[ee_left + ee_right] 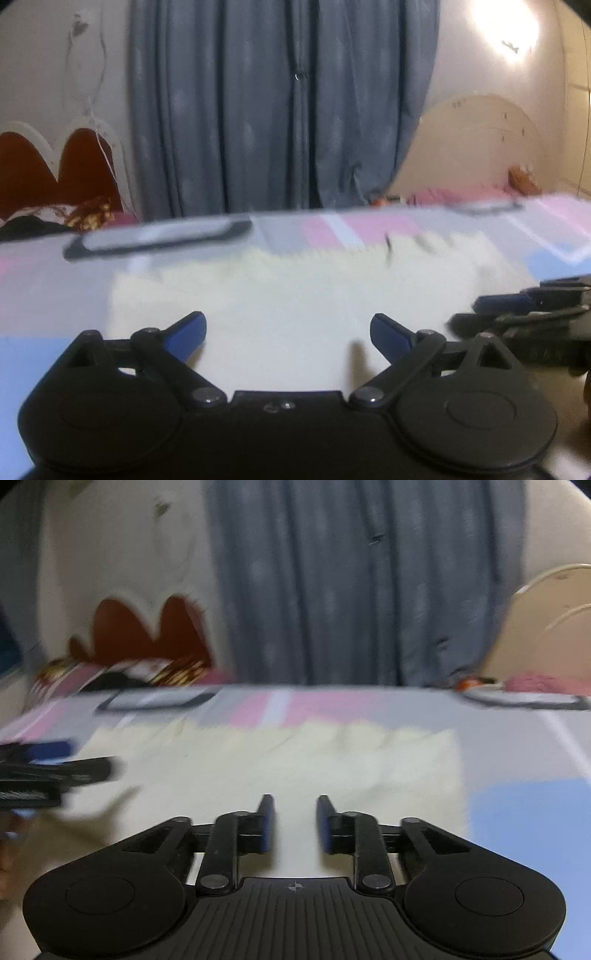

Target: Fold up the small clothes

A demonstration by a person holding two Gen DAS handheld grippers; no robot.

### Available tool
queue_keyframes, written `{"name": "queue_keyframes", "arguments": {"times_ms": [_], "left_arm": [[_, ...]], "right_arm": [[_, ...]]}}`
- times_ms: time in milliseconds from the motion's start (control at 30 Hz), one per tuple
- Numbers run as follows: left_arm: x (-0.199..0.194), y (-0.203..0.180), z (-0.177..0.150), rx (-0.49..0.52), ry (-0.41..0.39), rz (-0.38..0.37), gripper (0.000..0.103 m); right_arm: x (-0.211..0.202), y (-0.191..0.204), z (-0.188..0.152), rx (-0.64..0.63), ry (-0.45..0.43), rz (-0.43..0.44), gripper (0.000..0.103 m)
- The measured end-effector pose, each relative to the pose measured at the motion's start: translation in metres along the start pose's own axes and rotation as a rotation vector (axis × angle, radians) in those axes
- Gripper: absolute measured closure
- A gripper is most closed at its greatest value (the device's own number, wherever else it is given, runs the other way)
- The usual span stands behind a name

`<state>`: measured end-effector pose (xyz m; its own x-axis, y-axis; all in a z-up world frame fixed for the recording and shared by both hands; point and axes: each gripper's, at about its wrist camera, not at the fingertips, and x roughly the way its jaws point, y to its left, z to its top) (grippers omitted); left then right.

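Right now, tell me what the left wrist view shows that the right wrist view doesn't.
Only the left wrist view: the left tongs spread wide, and a bright wall light.
Only the right wrist view: the right tongs partly open, nothing between them.
Both: the pale cloth on the pastel patchwork sheet, grey-blue curtains, and a dark-framed flat object.

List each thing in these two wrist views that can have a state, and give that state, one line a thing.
Left gripper: jaws wide open, nothing between them.
Right gripper: jaws partly open, nothing between them.
Cream cloth: lying flat on the patterned sheet, held by neither gripper.
Grey curtains: drawn shut.
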<state>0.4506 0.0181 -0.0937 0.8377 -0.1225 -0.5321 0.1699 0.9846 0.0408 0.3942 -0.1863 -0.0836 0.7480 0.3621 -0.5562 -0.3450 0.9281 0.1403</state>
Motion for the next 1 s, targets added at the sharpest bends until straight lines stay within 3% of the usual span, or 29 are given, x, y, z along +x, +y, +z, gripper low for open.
{"name": "queue_keyframes", "arguments": {"times_ms": [67,300,367,433,533,667,767,933,967,1000], "left_arm": [[0.004,0.005,-0.013,-0.015,0.060,0.017,0.009],[-0.014,0.025,-0.023,-0.027,0.072,0.049,0.009],[-0.024,0.025,-0.019,-0.031,0.048,0.076,0.014],[-0.020,0.028,-0.019,-0.030,0.064,0.099,0.013],[-0.018,0.042,-0.028,-0.074,0.083,0.083,0.011],[-0.025,0.040,-0.021,-0.052,0.071,0.105,0.018],[-0.025,0.042,-0.022,-0.084,0.073,0.103,0.018],[-0.019,0.043,-0.025,-0.072,0.091,0.112,0.016],[-0.020,0.044,-0.024,-0.078,0.089,0.114,0.016],[-0.021,0.044,-0.024,-0.079,0.086,0.115,0.016]], "right_arm": [[-0.002,0.012,-0.007,-0.037,0.003,-0.033,0.062],[-0.025,-0.007,-0.026,-0.043,0.009,-0.048,0.062],[-0.042,-0.011,-0.025,-0.012,-0.019,-0.061,0.062],[-0.052,-0.023,-0.020,0.057,-0.061,-0.093,0.062],[-0.043,-0.045,-0.025,0.090,0.018,-0.155,0.069],[-0.051,-0.042,-0.023,0.032,0.027,-0.148,0.073],[-0.060,-0.053,-0.020,0.124,-0.055,-0.173,0.073],[-0.047,-0.072,-0.020,0.194,-0.014,-0.149,0.072],[-0.045,-0.073,-0.019,0.187,-0.010,-0.144,0.074],[-0.047,-0.072,-0.019,0.176,-0.021,-0.136,0.089]]}}
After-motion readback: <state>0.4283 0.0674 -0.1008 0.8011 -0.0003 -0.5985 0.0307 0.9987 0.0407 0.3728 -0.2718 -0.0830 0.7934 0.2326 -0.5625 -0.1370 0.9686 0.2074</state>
